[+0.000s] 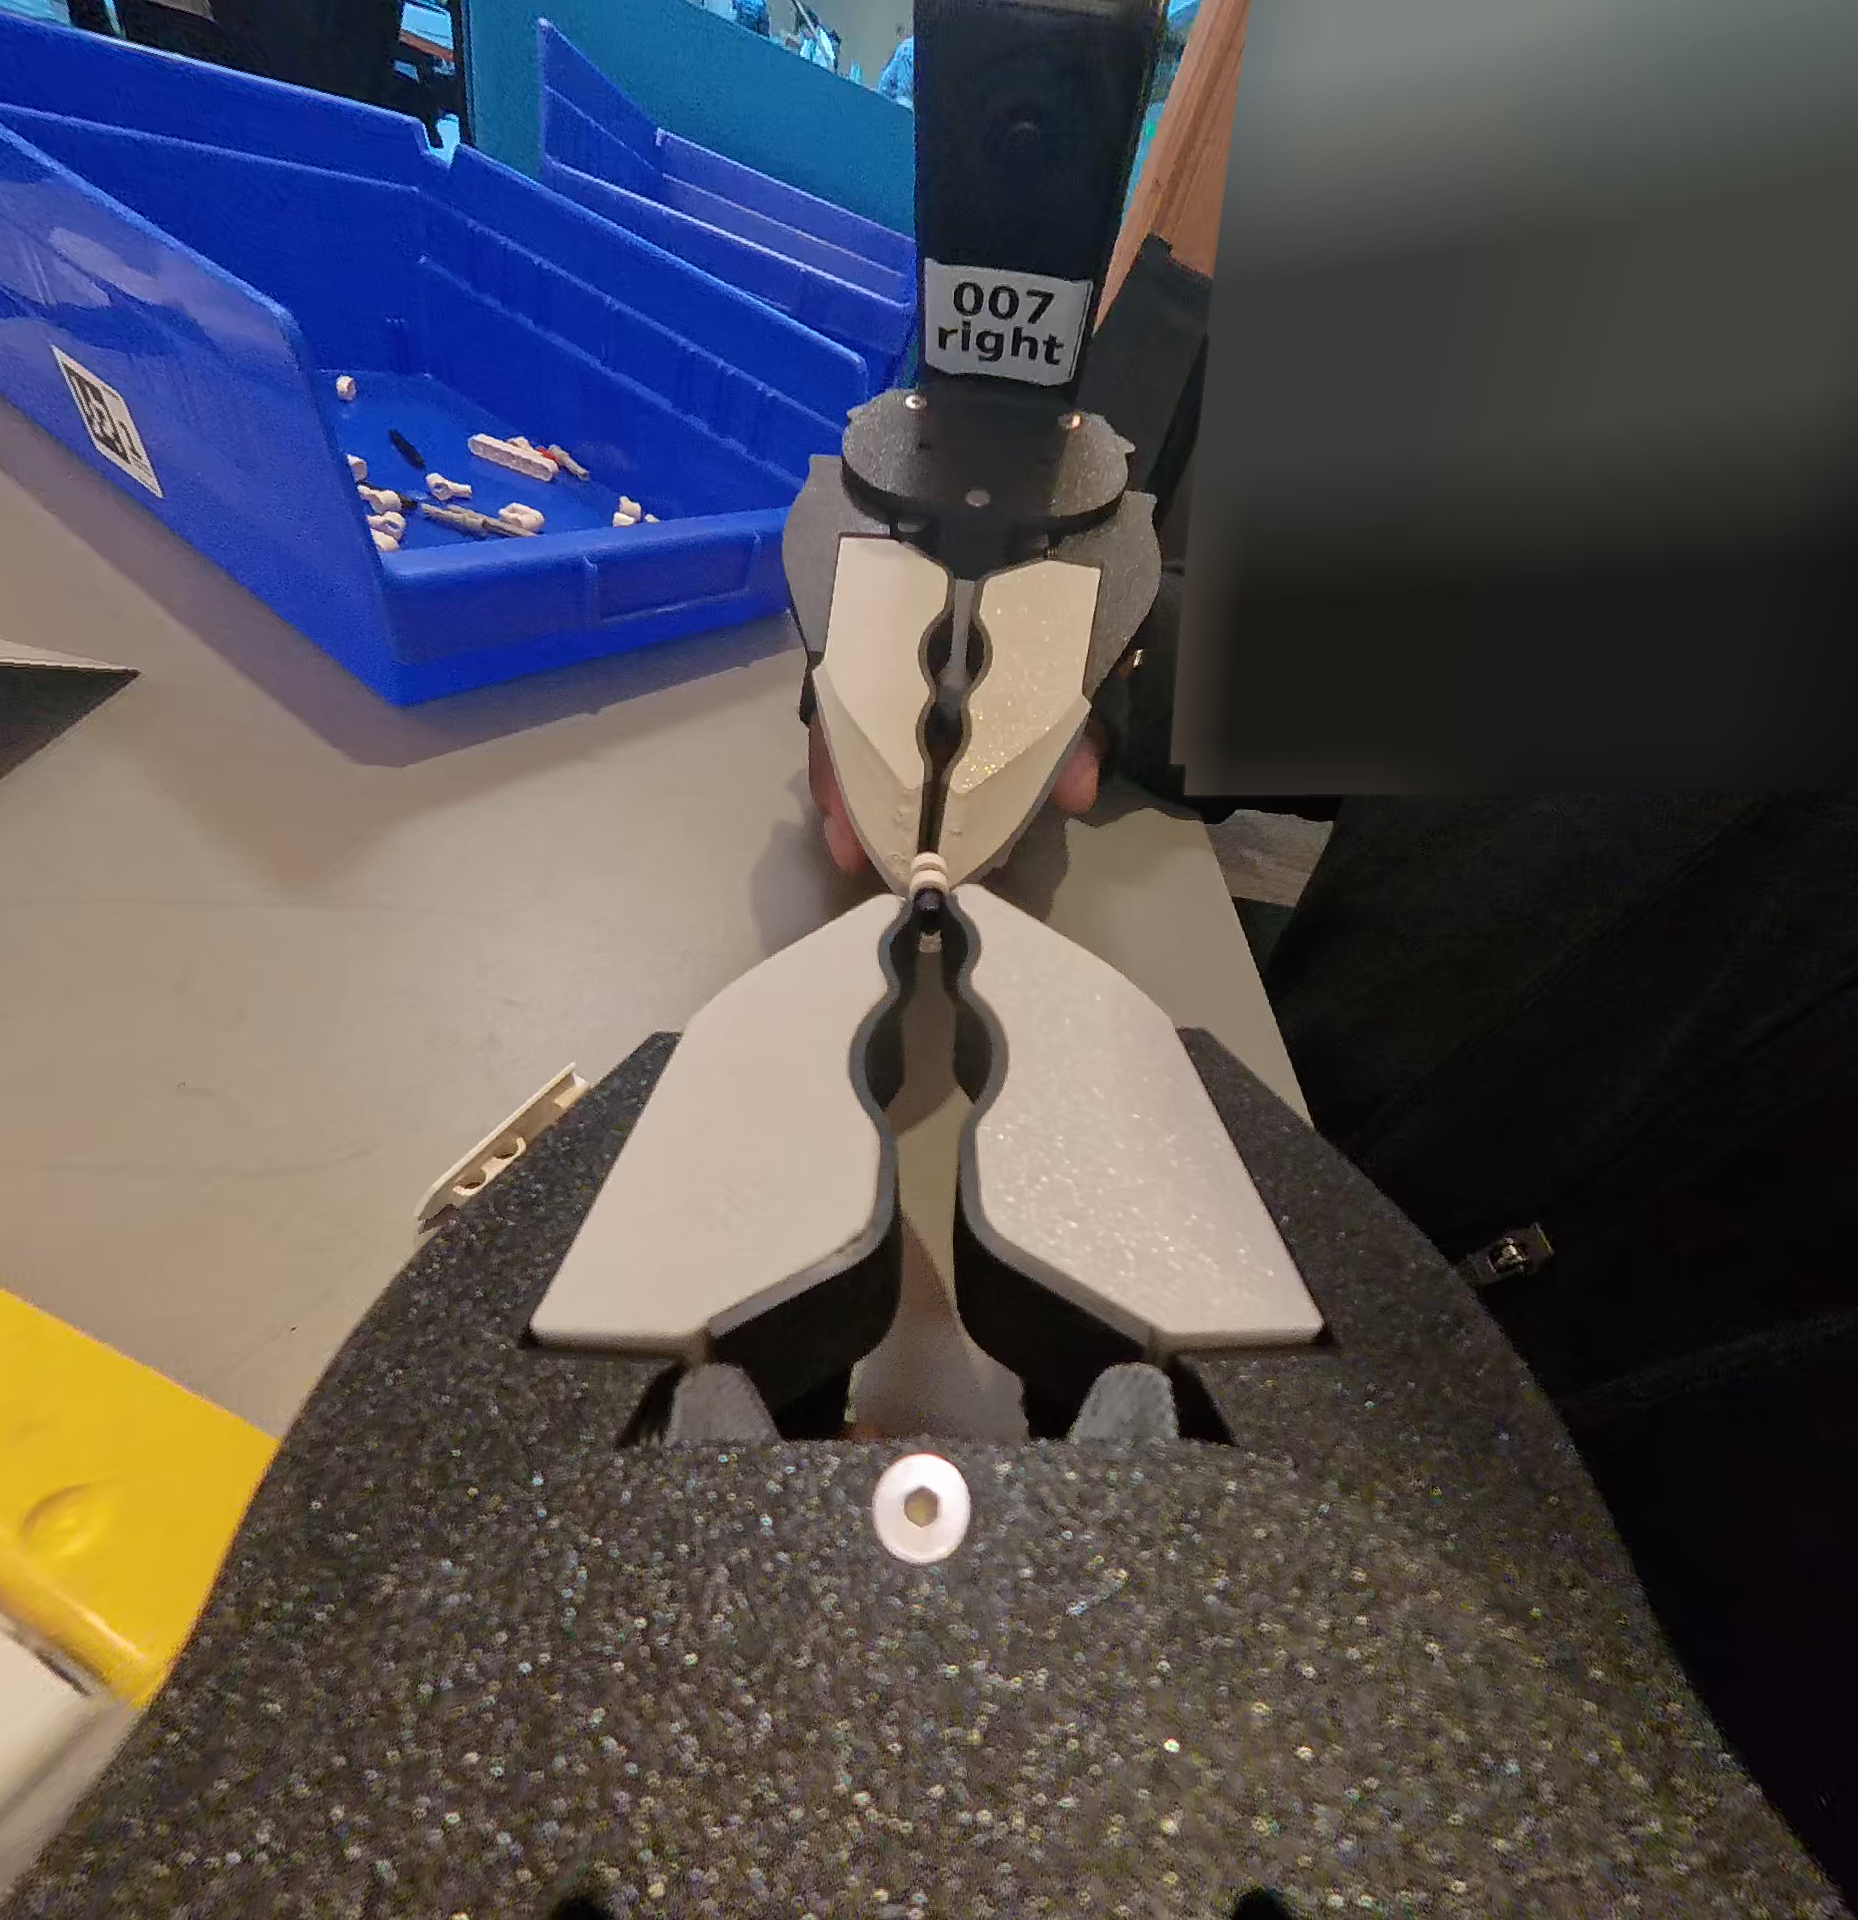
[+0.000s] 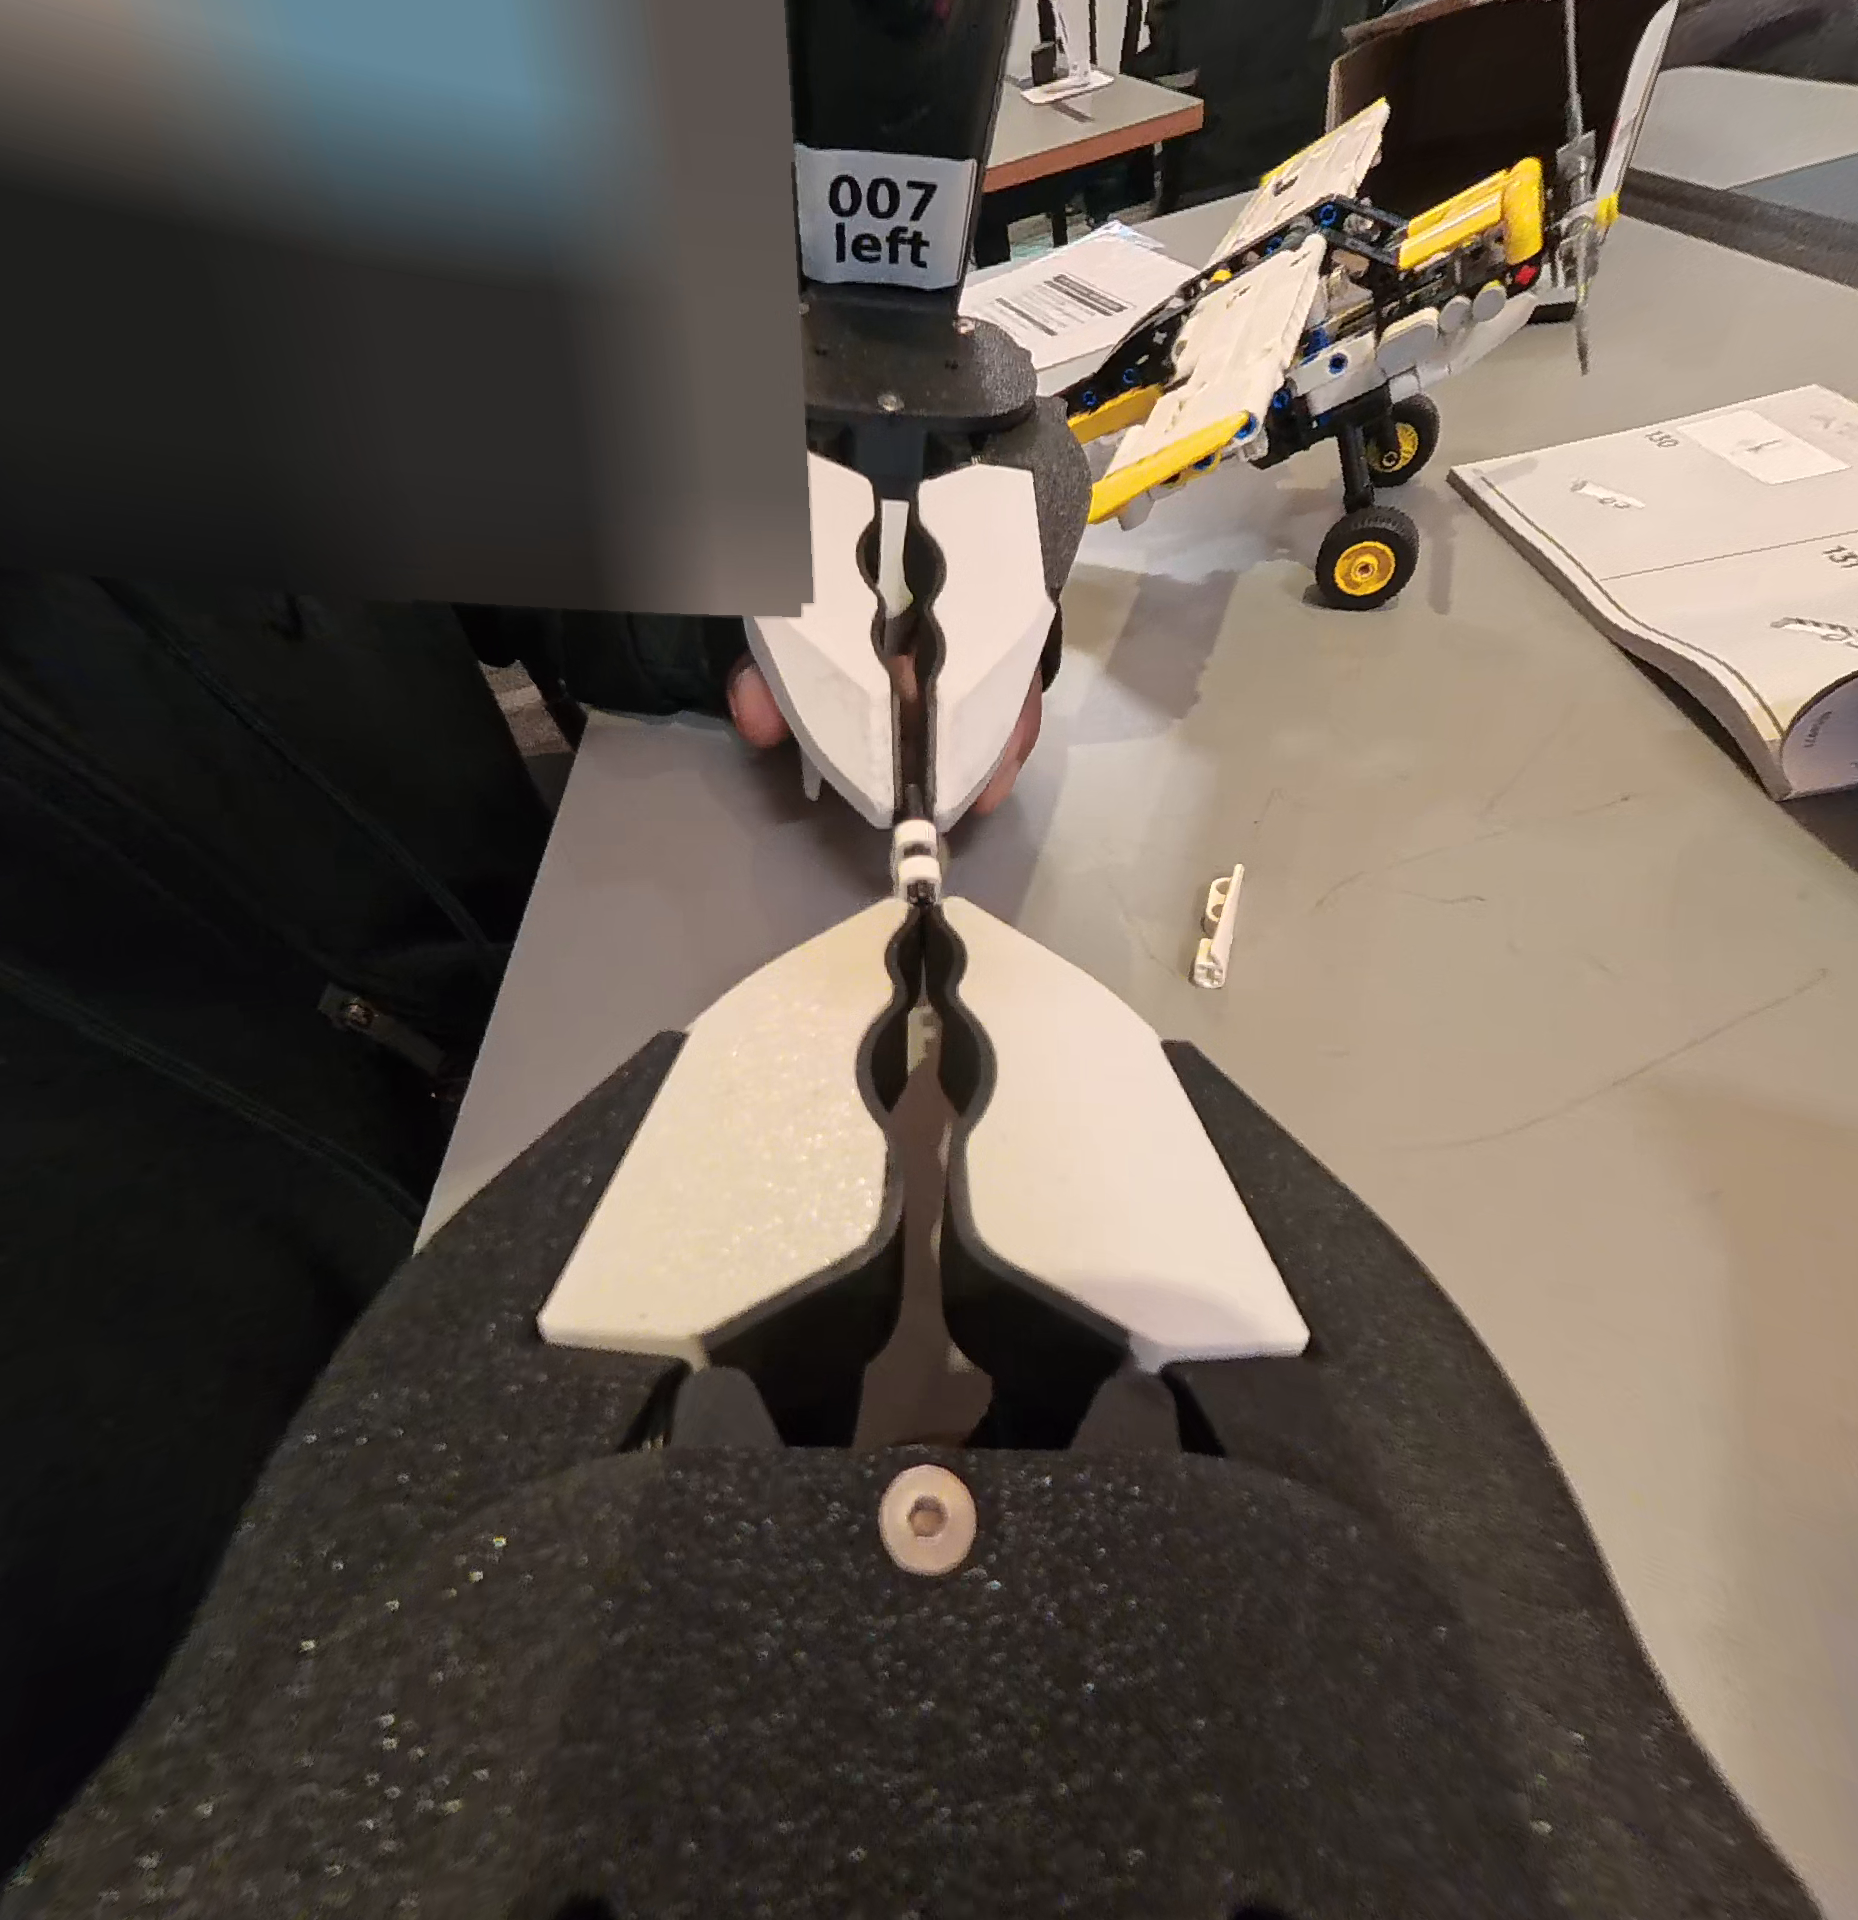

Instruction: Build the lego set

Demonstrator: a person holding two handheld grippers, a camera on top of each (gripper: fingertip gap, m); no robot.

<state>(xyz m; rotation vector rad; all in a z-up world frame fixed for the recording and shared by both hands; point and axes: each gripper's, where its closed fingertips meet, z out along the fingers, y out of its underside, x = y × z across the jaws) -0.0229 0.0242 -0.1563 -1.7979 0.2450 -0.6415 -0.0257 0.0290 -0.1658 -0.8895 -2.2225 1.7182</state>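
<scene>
A blurred patch hides the person's upper body; dark clothing fills that side of both views. The grey table [image 2: 1424, 1039] carries a blue bin [image 1: 468, 540] of small pale parts at ten o'clock in the left view, and a yellow-and-white toy plane [image 2: 1320, 332] at one o'clock in the right view, its tail cut off, beside an open booklet [image 2: 1683, 561]. A loose white piece [image 2: 1219, 928] lies at three o'clock.

The left gripper [image 1: 926, 914] and right gripper [image 2: 919, 906] meet tip to tip, each nearly shut, pinching opposite ends of a thin black pin [image 1: 926, 906] threaded with white rings [image 2: 917, 847] (exact pad contact is hard to make out).
</scene>
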